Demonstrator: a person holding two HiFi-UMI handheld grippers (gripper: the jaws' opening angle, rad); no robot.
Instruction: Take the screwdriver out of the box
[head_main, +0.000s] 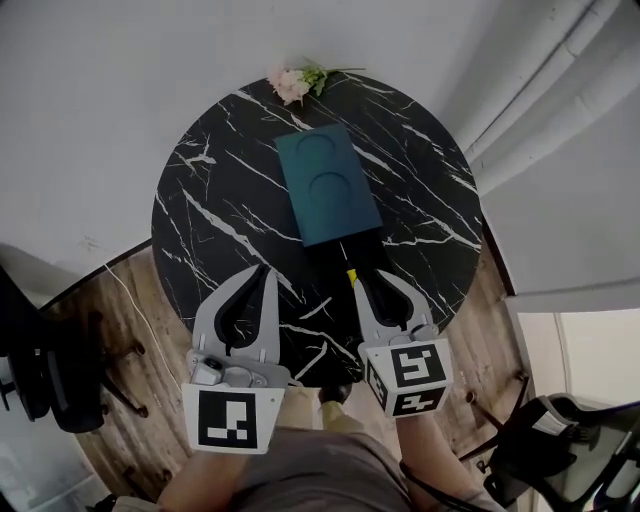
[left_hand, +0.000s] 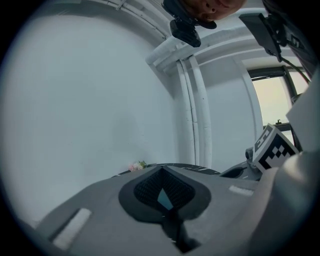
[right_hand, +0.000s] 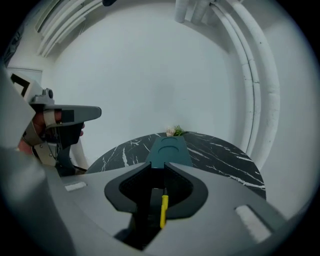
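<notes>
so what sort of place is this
Likely an office or lounge corner: a small round black marble-look table with a flower sprig on it, a wood floor, and a dark office chair beside it.

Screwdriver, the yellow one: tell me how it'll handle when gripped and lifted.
The screwdriver looks thin and pen-like, so probably light and rigid. Its slim, seemingly round body may slip in a grip or roll on the polished table.
</notes>
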